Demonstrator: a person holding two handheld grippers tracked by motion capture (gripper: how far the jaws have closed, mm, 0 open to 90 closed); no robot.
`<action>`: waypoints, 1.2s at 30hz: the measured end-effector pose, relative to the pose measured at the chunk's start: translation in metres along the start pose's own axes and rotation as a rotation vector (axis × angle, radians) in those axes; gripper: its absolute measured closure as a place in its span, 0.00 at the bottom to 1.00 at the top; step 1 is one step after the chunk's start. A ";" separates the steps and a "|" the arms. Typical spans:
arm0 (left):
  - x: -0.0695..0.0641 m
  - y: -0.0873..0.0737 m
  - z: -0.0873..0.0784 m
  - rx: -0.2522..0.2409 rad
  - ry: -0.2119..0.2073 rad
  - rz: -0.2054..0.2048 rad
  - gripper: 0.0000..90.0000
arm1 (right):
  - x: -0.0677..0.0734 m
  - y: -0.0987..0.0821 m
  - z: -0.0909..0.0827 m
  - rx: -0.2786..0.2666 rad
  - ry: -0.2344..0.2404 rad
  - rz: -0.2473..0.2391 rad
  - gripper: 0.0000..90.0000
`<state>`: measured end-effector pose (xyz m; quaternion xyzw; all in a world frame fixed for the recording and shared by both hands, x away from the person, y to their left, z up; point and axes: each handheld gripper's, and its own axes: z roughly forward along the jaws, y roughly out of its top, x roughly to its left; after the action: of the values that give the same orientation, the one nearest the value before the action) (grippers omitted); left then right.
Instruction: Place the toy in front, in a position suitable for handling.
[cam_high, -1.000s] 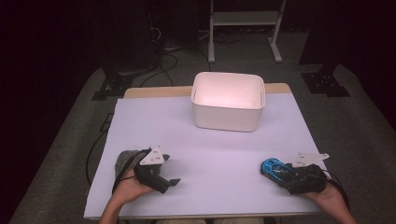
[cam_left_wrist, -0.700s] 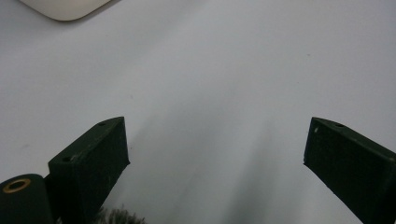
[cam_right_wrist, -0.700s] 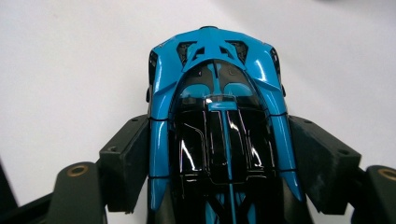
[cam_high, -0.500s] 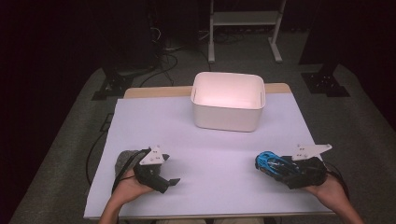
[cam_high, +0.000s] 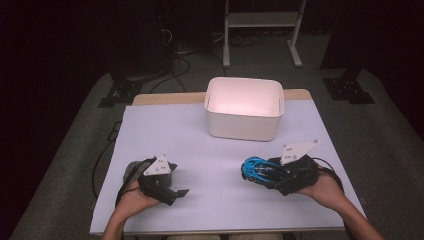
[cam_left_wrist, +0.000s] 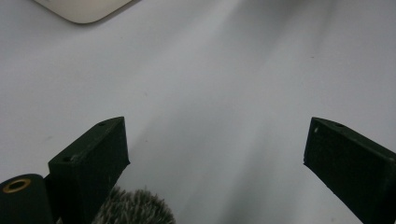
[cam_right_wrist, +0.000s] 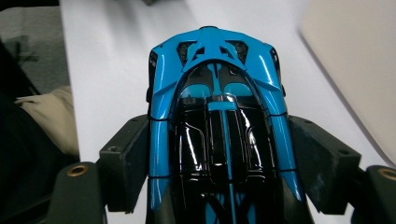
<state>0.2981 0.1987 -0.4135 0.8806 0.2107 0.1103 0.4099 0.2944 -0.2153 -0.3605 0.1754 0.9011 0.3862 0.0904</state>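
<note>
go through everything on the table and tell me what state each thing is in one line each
White bin: upright, open-topped, nothing visible inside.
Blue toy car: clamped on both sides by the right gripper's jaws.
Right gripper: shut on the blue toy car, held in the person's hand.
Left gripper: jaws wide apart, nothing between them.
Grey furry object: lies beside the left gripper, outside its jaws.
Table: covered with a white sheet.

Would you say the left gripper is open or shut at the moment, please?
Open: the left gripper has its jaws spread wide over bare table, nothing between them.
</note>
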 end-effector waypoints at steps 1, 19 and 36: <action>0.000 0.000 0.000 -0.004 0.001 -0.003 0.06 | 0.002 0.005 0.006 0.001 0.018 -0.018 0.28; 0.006 -0.004 -0.008 -0.012 0.008 -0.019 0.06 | 0.013 0.017 0.094 0.088 0.186 -0.114 0.28; 0.008 -0.002 -0.011 0.031 0.005 0.004 0.08 | 0.019 -0.003 0.124 0.117 0.210 -0.178 0.26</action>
<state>0.3009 0.2113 -0.4082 0.8871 0.2115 0.1102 0.3951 0.3130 -0.1269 -0.4484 0.0584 0.9385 0.3398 0.0192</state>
